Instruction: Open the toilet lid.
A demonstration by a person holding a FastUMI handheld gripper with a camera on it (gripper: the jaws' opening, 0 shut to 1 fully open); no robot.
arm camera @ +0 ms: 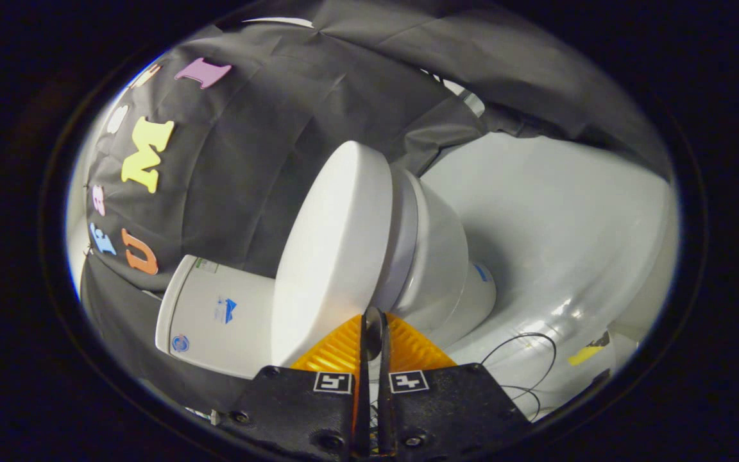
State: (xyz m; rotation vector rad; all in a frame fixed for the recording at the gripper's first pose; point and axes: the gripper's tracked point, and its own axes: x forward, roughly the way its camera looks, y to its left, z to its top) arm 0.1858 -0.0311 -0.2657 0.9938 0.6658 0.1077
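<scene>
The white toilet appears turned sideways in the gripper view. Its oval lid [331, 256] lies down flat on the seat [406, 237], over the bowl [443, 256]. The tank [215, 317] sits behind the lid, against the black cloth wall. My gripper [373, 316] has its two orange fingers [337, 350] pressed together, shut. The tips rest right at the lid's front rim, where the lid meets the seat. I see nothing held between the fingers.
The toilet's base [475, 301] stands on a glossy white floor [568, 224]. A thin black cable [539, 337] loops over that floor near the fingers, and a yellow tape strip [584, 354] lies further out. Black cloth [247, 160] hangs behind the tank.
</scene>
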